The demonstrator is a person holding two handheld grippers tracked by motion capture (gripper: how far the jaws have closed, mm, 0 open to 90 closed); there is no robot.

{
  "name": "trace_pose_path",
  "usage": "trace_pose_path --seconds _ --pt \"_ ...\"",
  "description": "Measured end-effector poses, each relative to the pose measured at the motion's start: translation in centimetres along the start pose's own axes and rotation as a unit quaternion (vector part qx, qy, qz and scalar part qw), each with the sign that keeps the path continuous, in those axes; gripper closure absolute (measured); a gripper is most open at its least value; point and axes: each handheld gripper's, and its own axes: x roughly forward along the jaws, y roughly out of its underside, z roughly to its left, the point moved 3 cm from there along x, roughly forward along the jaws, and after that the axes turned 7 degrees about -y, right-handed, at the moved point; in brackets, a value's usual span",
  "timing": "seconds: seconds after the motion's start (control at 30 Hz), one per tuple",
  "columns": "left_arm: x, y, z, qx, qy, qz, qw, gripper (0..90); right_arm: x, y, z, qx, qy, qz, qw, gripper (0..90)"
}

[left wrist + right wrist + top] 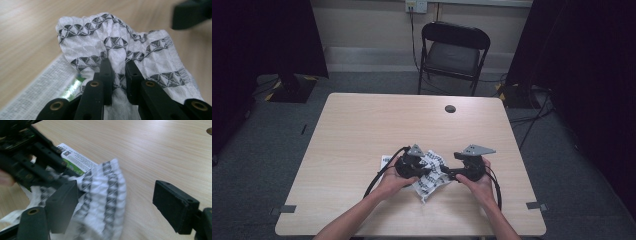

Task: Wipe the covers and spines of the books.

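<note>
Left gripper (117, 67) pinches the patterned cloth (120, 42); right gripper (112, 205) gapes beside its edge, bare table (162, 150) beyond.

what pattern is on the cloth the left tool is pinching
White textured cloth with bands of dark grey triangles; clearest in the left gripper view.

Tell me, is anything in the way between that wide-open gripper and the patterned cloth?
Nothing visible. The right gripper stands open with the cloth bunched directly between its jaws. The left gripper already pinches a fold of the same cloth; a printed paper lies underneath.
</note>
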Motion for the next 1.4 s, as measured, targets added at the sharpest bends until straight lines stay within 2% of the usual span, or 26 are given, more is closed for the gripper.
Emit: trace_pose_path --seconds 0.27,0.37,0.53,0.6,0.63,0.67,0.73,0.97,1.03,1.1,1.23,1.4 --pt "0.9 -1.1 2.1 -0.015 -0.026 0.006 0.9995 79.1 -0.1 0.0 -0.1 0.002 0.0 -0.001 1.0 19.9" --pt "1.1 -1.3 2.4 -0.026 -0.032 0.0 0.9991 78.7 -0.1 0.1 0.0 0.002 -0.001 0.002 1.0 19.8" --pt "1.1 -1.2 2.1 -0.007 -0.037 -0.004 0.9993 78.8 -0.1 0.1 0.0 0.002 -0.003 0.003 1.0 19.7" --pt "1.0 -1.1 1.8 0.0 -0.029 -0.001 0.9996 78.7 -0.1 0.1 0.0 0.002 -0.003 0.002 1.0 19.8" --pt "1.0 -1.1 1.5 -0.004 -0.02 -0.001 0.9998 78.6 -0.1 0.1 0.0 0.001 -0.003 0.001 1.0 19.8" --pt "0.9 -1.0 1.4 -0.002 -0.018 -0.002 0.9998 78.4 -0.1 0.1 0.0 0.002 -0.004 0.001 1.0 19.8" --pt "0.8 -0.8 0.8 0.015 -0.02 -0.004 0.9997 78.4 -0.1 0.1 0.0 0.002 -0.003 0.002 1.0 19.9" --pt "0.4 -0.4 -0.5 0.036 -0.004 0.002 0.9993 78.6 0.0 0.1 0.1 0.0 -0.006 0.002 1.0 19.8" --pt "0.3 -0.3 -1.1 0.037 0.011 0.006 0.9992 78.6 0.0 0.1 0.0 0.001 -0.007 0.002 1.0 20.0" --pt "-0.1 0.2 -2.0 0.049 0.016 0.003 0.9986 78.8 0.0 0.0 0.0 0.0 -0.008 0.001 1.0 20.0" --pt "-0.8 1.1 -2.8 0.052 0.03 -0.005 0.9982 78.8 -0.1 0.1 -0.1 0.002 -0.007 0.0 1.0 19.8" --pt "-1.4 1.6 -3.3 0.059 0.037 0.003 0.9976 78.8 0.0 0.1 0.0 0.001 -0.007 0.001 1.0 19.9"
